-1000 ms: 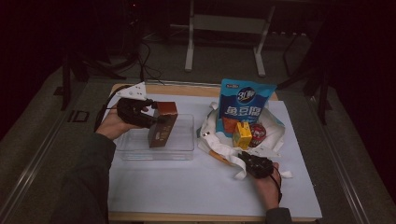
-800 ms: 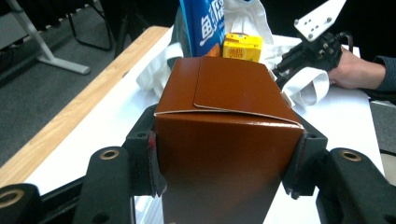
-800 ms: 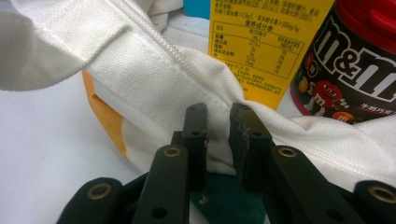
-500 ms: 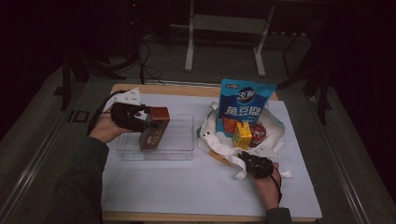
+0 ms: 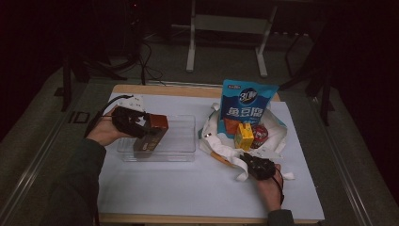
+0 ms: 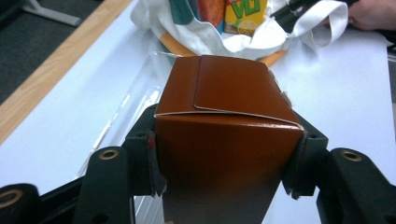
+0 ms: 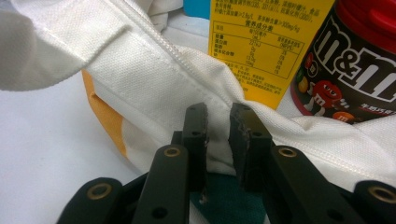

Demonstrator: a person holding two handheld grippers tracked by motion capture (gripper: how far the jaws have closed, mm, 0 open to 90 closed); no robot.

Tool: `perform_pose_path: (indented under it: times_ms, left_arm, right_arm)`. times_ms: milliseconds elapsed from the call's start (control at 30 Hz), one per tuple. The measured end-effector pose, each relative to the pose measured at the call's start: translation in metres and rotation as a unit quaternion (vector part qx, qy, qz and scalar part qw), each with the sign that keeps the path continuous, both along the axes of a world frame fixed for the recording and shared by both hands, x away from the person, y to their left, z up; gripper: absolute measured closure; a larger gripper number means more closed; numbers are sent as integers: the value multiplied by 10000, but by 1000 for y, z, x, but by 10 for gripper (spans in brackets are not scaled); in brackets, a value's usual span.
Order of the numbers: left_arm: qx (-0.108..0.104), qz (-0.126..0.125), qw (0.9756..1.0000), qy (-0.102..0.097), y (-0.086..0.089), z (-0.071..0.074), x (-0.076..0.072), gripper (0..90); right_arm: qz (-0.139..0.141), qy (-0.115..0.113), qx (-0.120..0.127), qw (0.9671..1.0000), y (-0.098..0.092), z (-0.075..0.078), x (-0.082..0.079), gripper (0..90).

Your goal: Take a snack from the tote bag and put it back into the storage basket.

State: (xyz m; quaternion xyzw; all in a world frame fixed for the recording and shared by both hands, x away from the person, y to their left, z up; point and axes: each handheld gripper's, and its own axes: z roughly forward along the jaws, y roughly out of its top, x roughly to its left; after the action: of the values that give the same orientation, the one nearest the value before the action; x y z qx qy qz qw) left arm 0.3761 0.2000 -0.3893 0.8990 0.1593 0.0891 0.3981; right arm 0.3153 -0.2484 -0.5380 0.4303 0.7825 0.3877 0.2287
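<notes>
My left gripper is shut on a brown carton, which hangs tilted over the left end of a clear plastic bin. In the left gripper view the pads press both sides of the brown carton. At the right stands a white cloth bag holding a blue snack pouch, a yellow juice carton and a red-lidded M&M's jar. My right gripper pinches the bag's front rim; the white fabric runs between its nearly closed jaws, just in front of the yellow carton.
A white sheet covers the wooden table; its wooden edge shows at the back. A cable trails behind the left gripper. Metal stand legs rise on the dark floor beyond the table.
The left gripper with the brown carton has shifted a little to the left and lower over the bin. The right gripper and the bag have stayed put.
</notes>
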Motion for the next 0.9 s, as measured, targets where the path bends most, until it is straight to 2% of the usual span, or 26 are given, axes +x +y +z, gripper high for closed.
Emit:
perform_pose_path:
  times_ms: [233, 633, 667, 900]
  left_arm:
    - [50, -109, 9999, 52, -8, -2, 1, 414]
    - [135, -388, 9991, 134, -41, -8, 2, 394]
    - [175, -448, 9987, 145, -47, -9, 3, 394]
    - [243, -433, 9984, 257, -63, -14, 8, 390]
  right_arm:
    - [7, -2, -1, 10000, 0, 0, 0, 764]
    - [4, 6, 11, 10000, 0, 0, 0, 764]
    - [4, 4, 9, 10000, 0, 0, 0, 764]
    - [2, 14, 14, 10000, 0, 0, 0, 765]
